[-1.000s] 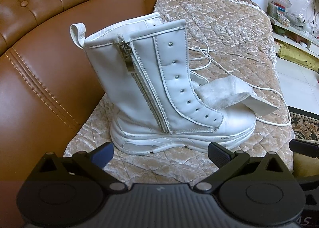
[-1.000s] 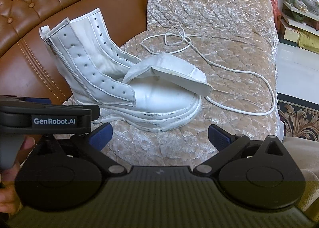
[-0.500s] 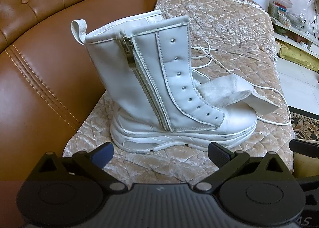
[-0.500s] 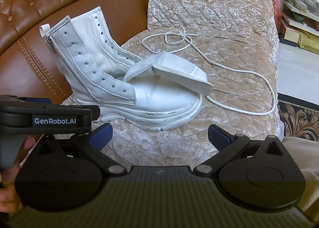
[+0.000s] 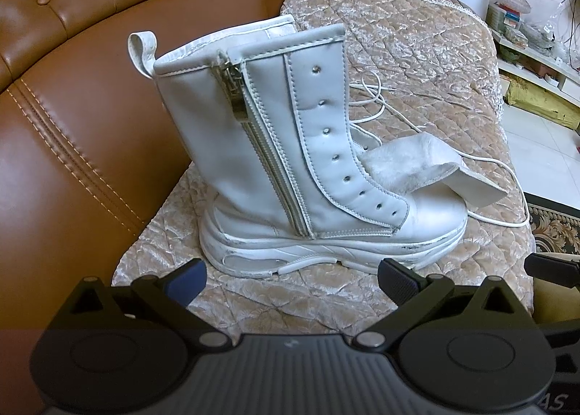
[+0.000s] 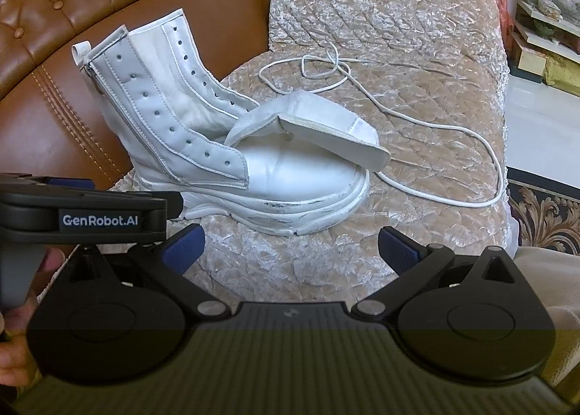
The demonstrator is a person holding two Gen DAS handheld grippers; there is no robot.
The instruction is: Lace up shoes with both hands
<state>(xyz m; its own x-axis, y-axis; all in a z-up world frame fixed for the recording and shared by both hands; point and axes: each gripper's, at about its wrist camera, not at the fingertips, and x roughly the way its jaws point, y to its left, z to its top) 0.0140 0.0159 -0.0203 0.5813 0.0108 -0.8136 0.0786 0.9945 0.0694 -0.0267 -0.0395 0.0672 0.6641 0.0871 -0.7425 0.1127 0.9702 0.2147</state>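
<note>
Right wrist: boot [image 6: 232, 157] beyond spread claw [image 6: 290, 251].

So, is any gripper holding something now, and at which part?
Nothing is held. The left gripper and the right gripper are both open, short of the white boot. The loose lace lies on the cushion cover.

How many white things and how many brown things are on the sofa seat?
White: 2, the boot and the loose lace.
Brown: 1, the quilted cover they lie on.
Total: 3.
</note>
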